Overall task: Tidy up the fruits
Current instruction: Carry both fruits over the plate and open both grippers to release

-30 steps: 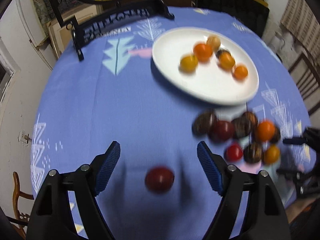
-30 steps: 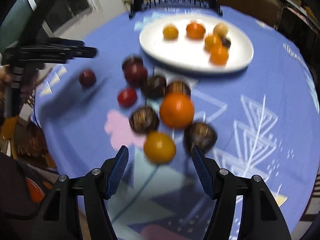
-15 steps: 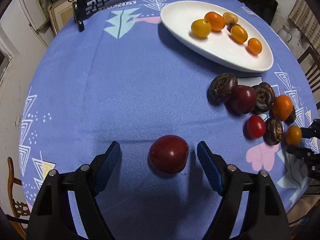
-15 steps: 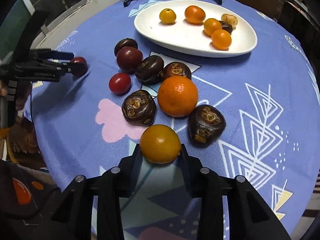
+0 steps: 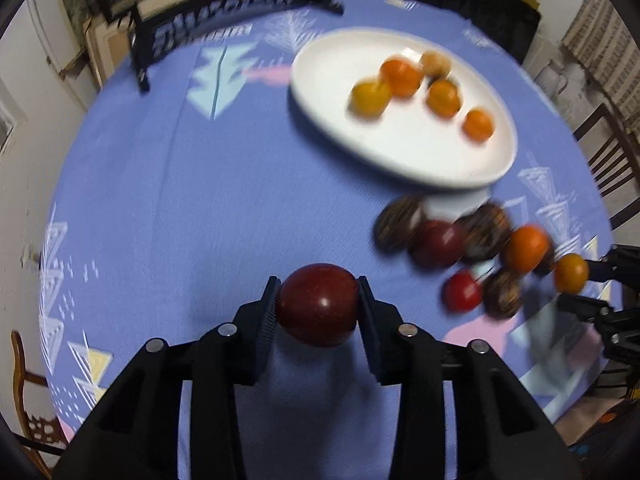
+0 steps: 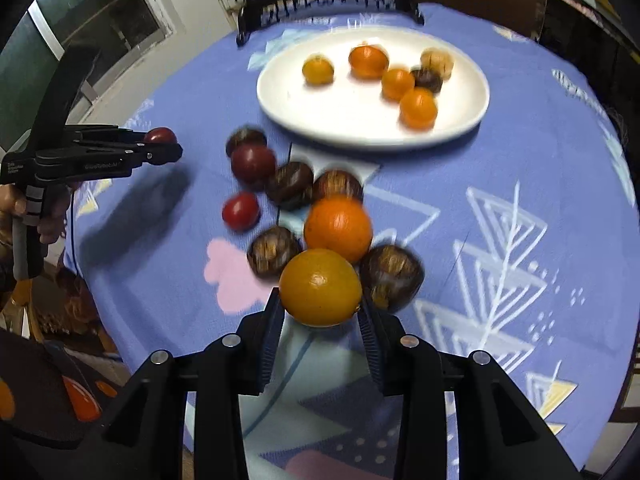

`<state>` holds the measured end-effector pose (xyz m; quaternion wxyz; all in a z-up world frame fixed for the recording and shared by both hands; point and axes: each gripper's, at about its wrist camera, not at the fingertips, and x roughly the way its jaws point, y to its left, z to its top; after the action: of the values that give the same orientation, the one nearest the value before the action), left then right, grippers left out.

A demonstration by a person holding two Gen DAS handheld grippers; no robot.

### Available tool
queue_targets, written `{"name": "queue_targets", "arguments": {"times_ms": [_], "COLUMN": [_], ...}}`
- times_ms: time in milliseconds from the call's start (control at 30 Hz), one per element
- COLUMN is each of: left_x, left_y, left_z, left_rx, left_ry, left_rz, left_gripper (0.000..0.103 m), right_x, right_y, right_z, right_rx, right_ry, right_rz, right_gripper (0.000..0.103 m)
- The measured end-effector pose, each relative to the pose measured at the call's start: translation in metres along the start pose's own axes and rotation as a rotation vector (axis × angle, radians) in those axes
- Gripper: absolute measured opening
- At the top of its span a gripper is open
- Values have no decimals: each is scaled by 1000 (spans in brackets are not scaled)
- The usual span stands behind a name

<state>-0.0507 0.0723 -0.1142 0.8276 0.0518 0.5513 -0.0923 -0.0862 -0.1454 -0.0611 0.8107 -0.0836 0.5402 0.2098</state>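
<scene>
My left gripper [image 5: 318,304] has its jaws closing on a dark red plum [image 5: 318,306], both pads pressed against its sides, just above the blue tablecloth. My right gripper [image 6: 320,308] is shut on a yellow-orange fruit [image 6: 320,286]. Beyond it lies a loose pile: an orange [image 6: 338,228], several dark brown wrinkled fruits [image 6: 274,252], another dark plum [image 6: 253,162] and a small red tomato [image 6: 241,211]. The white oval plate [image 6: 288,100] at the far side holds several small oranges and a brown fruit. The left gripper [image 6: 160,148] with its plum also shows at the left of the right wrist view.
A black metal stand [image 5: 224,32] sits at the far edge of the round table. Wooden chairs [image 5: 604,160] stand around it. A person's hand [image 6: 48,216] holds the left gripper's handle. Bare blue cloth [image 5: 180,200] spreads left of the plate.
The left jaws closed onto the dark red plum, which lay between open fingers before. The right jaws closed on the yellow-orange fruit half a second ago and still hold it.
</scene>
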Motion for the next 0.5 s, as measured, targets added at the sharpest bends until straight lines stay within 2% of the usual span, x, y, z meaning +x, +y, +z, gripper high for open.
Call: {"name": "queue_targets", "arguments": {"times_ms": [233,500], "left_x": [-33,-46], "left_y": [-43,-70], "left_z": [58,113], "left_rx": [48,42], "left_ry": [-106,-175], "left_rz": [-2,55], "left_gripper": [37,37], "right_x": [-35,-63], "right_y": [-7,-18], "right_z": [53,113], "right_rx": [17,62], "right_ry": [-162,-324], "right_rz": [-7,-43], "right_gripper": [38,38]}}
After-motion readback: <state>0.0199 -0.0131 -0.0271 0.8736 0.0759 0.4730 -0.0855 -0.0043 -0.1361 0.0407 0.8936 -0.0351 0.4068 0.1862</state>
